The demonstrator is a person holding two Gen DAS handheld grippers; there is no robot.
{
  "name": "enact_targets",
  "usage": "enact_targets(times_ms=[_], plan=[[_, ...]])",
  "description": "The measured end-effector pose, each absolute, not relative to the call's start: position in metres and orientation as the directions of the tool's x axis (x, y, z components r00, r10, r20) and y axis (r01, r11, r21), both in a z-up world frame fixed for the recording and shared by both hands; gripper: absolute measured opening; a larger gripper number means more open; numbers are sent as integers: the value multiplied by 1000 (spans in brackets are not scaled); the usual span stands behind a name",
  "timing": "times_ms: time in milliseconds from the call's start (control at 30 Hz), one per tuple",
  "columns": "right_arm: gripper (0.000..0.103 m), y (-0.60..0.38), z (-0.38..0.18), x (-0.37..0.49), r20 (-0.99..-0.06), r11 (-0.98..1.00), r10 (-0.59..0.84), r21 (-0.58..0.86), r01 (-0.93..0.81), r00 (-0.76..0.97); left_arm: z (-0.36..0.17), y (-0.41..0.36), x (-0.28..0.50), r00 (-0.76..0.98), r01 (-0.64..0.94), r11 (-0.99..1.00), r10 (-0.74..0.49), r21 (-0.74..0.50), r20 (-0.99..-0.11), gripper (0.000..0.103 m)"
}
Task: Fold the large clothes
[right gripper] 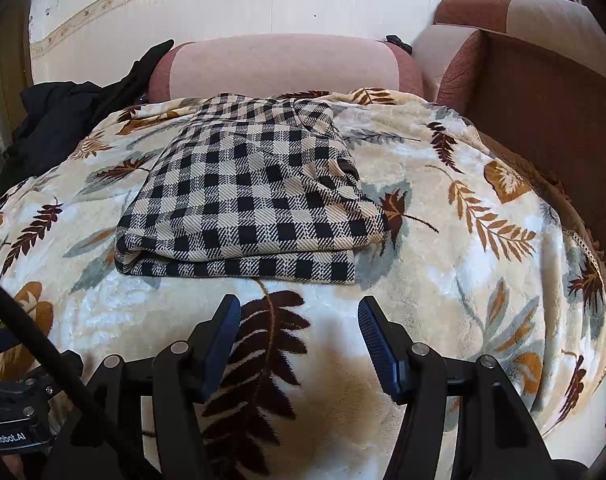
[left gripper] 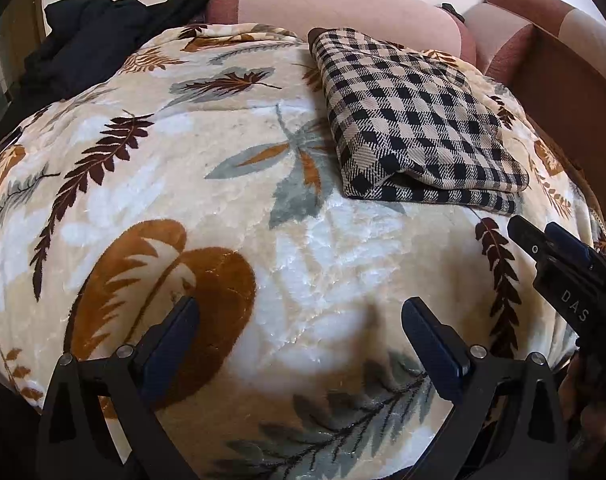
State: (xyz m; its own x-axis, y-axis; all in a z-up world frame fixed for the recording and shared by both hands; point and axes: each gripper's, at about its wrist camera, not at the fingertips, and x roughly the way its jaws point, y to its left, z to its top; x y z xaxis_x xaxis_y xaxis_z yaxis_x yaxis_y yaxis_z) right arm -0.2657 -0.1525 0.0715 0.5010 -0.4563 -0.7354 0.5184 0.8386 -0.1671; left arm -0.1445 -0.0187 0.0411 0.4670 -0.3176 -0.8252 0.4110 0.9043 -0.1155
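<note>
A black-and-beige checked garment [right gripper: 247,200] lies folded in a flat stack on the leaf-patterned blanket [right gripper: 443,264]; it also shows in the left wrist view [left gripper: 415,120] at the upper right. My right gripper [right gripper: 299,312] is open and empty, just in front of the garment's near folded edge. My left gripper [left gripper: 299,312] is open and empty over bare blanket [left gripper: 183,160], left of and nearer than the garment. The right gripper also shows at the right edge of the left wrist view [left gripper: 559,256].
A dark garment [left gripper: 87,40] lies heaped at the far left of the bed [right gripper: 63,112]. Pink and brown sofa cushions [right gripper: 279,64] stand behind the blanket, with a brown armrest [right gripper: 543,92] at the right. A tiled wall [right gripper: 223,4] is behind.
</note>
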Motion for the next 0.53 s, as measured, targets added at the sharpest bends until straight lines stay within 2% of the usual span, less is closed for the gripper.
enact_targets(times_ms=[533], plan=[[67, -147, 72, -263, -731, 861, -441, -182, 474, 521, 46, -14, -149, 507, 429, 899, -319, -86, -801, 101]])
